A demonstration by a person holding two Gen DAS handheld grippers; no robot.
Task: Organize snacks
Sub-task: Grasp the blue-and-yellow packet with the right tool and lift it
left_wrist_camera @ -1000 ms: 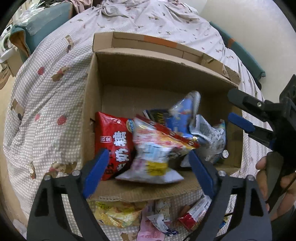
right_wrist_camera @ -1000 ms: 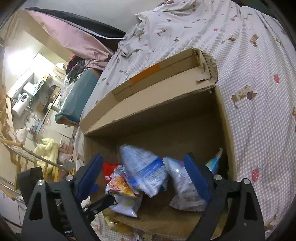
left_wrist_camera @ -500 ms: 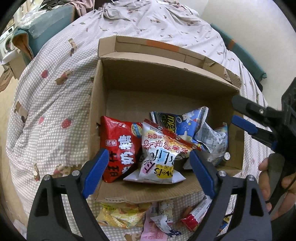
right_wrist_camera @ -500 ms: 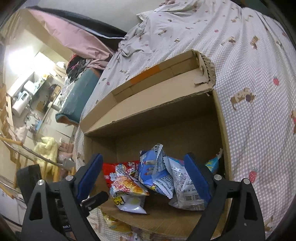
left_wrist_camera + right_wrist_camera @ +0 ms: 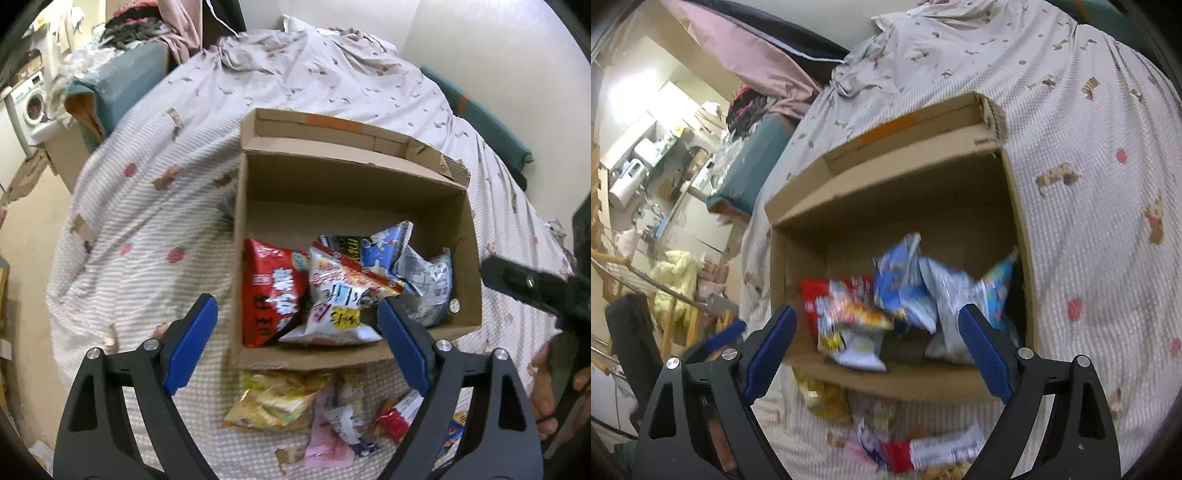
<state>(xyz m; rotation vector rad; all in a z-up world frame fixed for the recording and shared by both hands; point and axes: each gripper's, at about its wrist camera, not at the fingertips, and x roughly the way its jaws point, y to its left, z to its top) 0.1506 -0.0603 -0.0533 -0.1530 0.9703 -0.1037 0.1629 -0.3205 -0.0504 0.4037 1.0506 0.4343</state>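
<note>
An open cardboard box [image 5: 347, 177] [image 5: 894, 192] sits on the bed and holds several snack bags: a red one [image 5: 271, 295], a white and pink one [image 5: 336, 306], a blue one [image 5: 384, 247] and a silvery one [image 5: 428, 284]. My left gripper [image 5: 295, 332] hovers open above the box's near edge, nothing between its blue pads. My right gripper [image 5: 875, 339] is also open and empty, above the same edge. More snacks lie on the bed in front of the box: a yellow bag [image 5: 273, 402], a pink packet [image 5: 325, 443] and a red and white bar [image 5: 934, 450].
The bed's checked quilt [image 5: 147, 206] spreads around the box. A hand [image 5: 550, 391] holds the right gripper's handle at the right edge of the left wrist view. A teal cushion [image 5: 125, 81] and a washing machine [image 5: 29, 107] stand far left.
Both grippers pulled back and up from the box, so more bed and loose snacks show below. The white and pink bag and the blue bag, falling a second ago, now rest in the box.
</note>
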